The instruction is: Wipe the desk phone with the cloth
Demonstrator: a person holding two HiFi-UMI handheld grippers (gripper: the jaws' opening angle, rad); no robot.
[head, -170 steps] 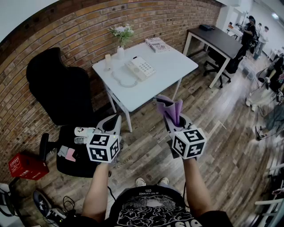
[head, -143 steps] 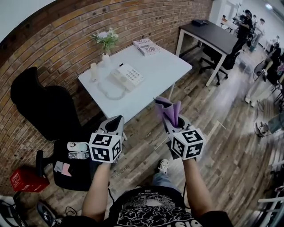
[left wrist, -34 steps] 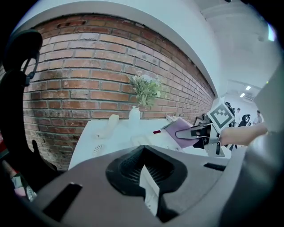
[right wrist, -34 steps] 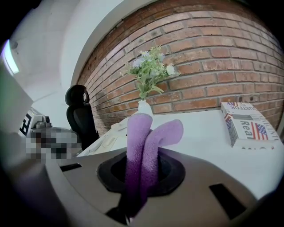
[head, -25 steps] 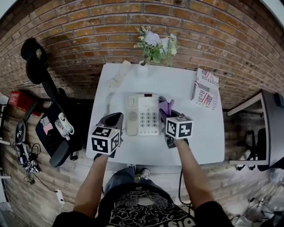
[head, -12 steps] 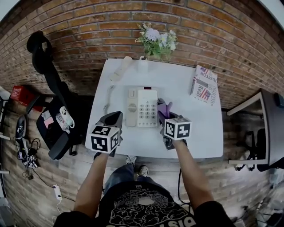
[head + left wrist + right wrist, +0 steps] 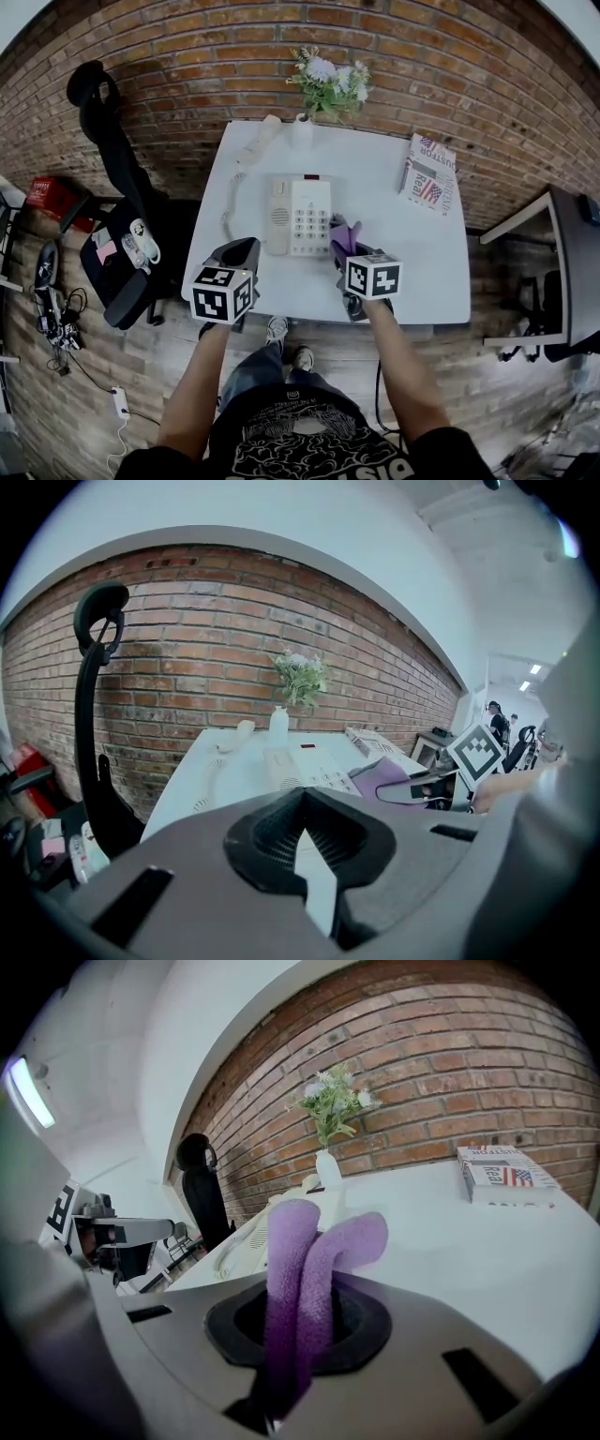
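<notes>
A white desk phone (image 7: 298,216) lies in the middle of the white table (image 7: 412,272). Its handset (image 7: 258,152) is off the cradle at the far left, joined by a coiled cord (image 7: 228,202). My right gripper (image 7: 342,251) is shut on a folded purple cloth (image 7: 343,234) just off the phone's near right corner; the cloth (image 7: 309,1269) sticks up from the jaws. My left gripper (image 7: 242,251) hangs over the table's near left edge, shut, with nothing in it. From the left gripper view the phone (image 7: 305,771) is ahead of it.
A vase of flowers (image 7: 323,89) stands at the table's back edge against the brick wall. A magazine (image 7: 429,178) lies at the back right. A black office chair (image 7: 122,216) is left of the table, a dark desk (image 7: 572,272) to the right.
I have walked up to the table from across the room. Over the last second the right gripper with the cloth drew back from beside the keypad toward the near edge.
</notes>
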